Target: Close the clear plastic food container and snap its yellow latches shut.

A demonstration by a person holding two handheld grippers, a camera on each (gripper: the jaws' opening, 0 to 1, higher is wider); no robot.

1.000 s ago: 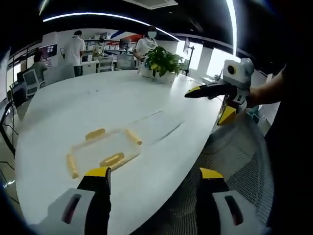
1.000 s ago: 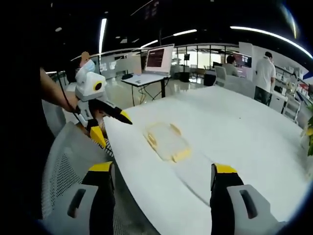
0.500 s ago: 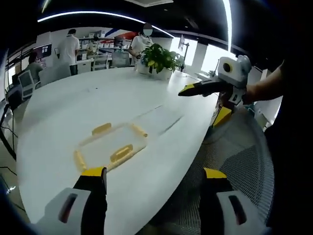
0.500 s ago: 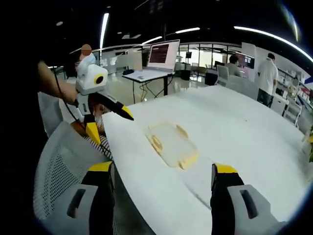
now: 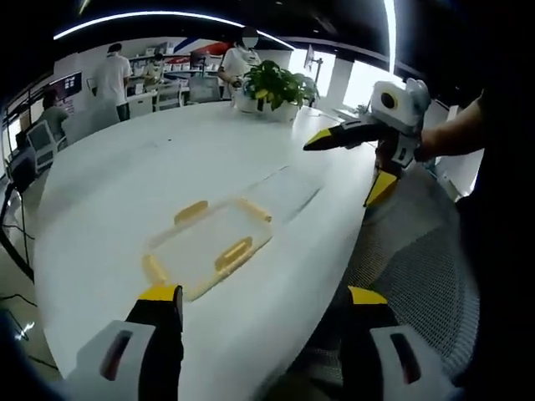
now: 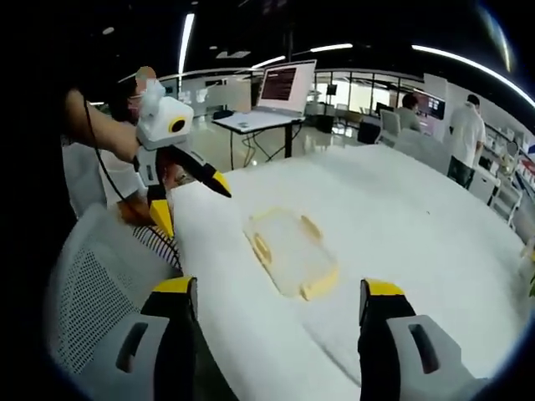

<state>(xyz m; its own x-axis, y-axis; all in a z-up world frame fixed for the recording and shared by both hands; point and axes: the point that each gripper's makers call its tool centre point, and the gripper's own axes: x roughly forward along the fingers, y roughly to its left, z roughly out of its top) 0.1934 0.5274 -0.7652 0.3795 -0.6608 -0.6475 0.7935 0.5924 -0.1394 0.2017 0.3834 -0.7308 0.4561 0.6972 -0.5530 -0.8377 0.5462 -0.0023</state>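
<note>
Your left gripper hangs over the near edge of the white counter, jaws spread wide and holding nothing. The container lies flat on the counter just ahead of its left jaw, clear, with yellow latches on its sides; you cannot tell from here whether they are snapped down. Your right gripper comes in from the right, raised above the counter's edge, its yellow-tipped jaws parted and empty. In the right gripper view, that gripper's jaws stand wide apart too, with the container on the counter between and beyond them, well apart from both. The left gripper shows there at the left, over a mesh chair. A potted plant stands at the counter's far end.
</note>
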